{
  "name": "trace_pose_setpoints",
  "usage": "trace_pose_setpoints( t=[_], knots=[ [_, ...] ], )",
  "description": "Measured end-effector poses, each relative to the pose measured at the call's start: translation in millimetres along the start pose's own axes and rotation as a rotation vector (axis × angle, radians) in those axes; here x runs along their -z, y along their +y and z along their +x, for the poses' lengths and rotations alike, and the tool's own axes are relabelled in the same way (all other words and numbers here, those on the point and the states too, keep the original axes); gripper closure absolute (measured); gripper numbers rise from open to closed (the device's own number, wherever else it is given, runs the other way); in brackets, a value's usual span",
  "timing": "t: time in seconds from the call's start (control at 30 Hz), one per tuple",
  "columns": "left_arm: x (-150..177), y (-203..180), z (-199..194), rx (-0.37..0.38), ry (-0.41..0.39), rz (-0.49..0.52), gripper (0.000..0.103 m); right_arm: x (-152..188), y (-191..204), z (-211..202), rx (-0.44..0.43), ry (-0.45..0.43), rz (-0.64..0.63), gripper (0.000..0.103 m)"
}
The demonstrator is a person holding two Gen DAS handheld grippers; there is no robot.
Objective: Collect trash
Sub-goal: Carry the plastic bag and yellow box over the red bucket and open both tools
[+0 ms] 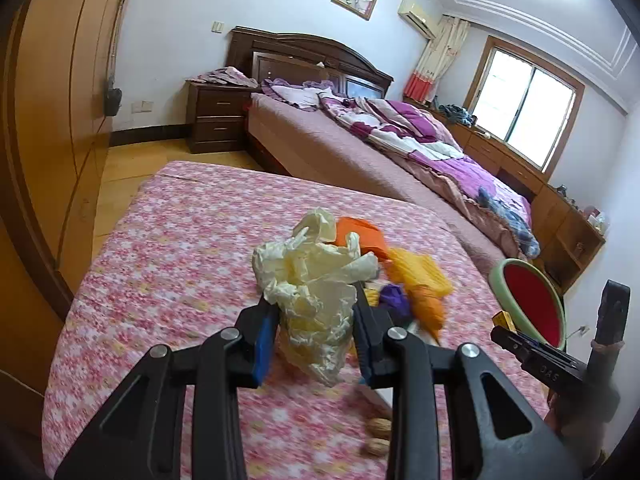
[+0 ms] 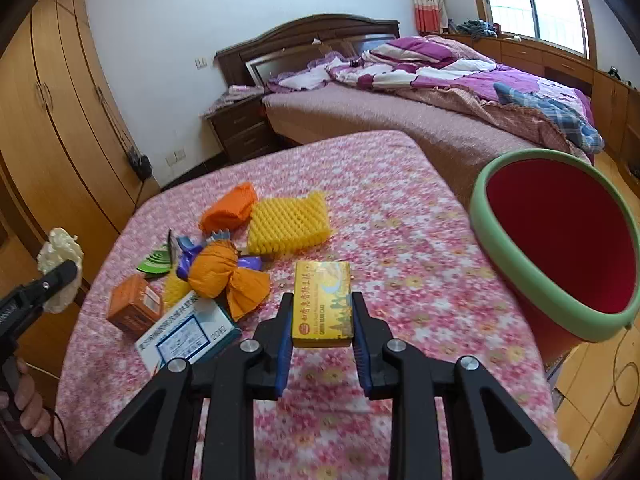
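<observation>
Partly hidden: two walnuts (image 1: 376,436) behind left gripper linkage; purple wrapper (image 2: 188,258) under orange paper wad (image 2: 224,280); blue-white carton (image 2: 188,330) cut by right gripper frame. Bin (image 2: 516,280) base out of view.

Left gripper (image 1: 316,312): raised above pink floral tabletop (image 1: 160,280), clamped on crumpled cream plastic bag (image 1: 312,280).

Right gripper (image 2: 322,322): level, pointing forward, clamped on yellow box (image 2: 322,304), lifted over tabletop, left of green-rimmed red bin.

Remaining on tabletop: yellow foam net (image 2: 288,224), orange foam net (image 2: 228,208), small orange box (image 2: 134,306).
</observation>
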State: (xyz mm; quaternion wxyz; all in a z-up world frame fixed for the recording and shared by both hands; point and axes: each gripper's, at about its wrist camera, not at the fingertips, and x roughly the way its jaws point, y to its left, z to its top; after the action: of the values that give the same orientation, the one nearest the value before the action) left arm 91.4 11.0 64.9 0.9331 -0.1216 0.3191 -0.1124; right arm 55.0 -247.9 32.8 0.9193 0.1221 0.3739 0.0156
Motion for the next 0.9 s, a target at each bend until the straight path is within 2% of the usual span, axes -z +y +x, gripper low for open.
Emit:
trace_pose_setpoints(
  t=[0.23,0.4,0.67,0.9],
  knots=[
    [-0.9,-33.0,-9.1,0.043,0.009,0.017,0.069,-1.9,-22.1,-41.3,-0.024,-0.076,0.026,0.074],
    [-7.4,-66.4,-7.0,0.076,0.003,0.077,0.069,-4.5,-41.7,-61.9,-0.022,-0.123,0.044,0.074],
    [-12.0,-123.0,22.8,0.194,0.061,0.134,0.069,-5.0,-89.4,-90.0,0.033,-0.205,0.111,0.074],
    [-5.8,-186.5,56.3,0.286,0.117,0.211,0.069,-5.6,-140.6,-97.2,0.098,-0.233,0.185,0.074]
  ],
)
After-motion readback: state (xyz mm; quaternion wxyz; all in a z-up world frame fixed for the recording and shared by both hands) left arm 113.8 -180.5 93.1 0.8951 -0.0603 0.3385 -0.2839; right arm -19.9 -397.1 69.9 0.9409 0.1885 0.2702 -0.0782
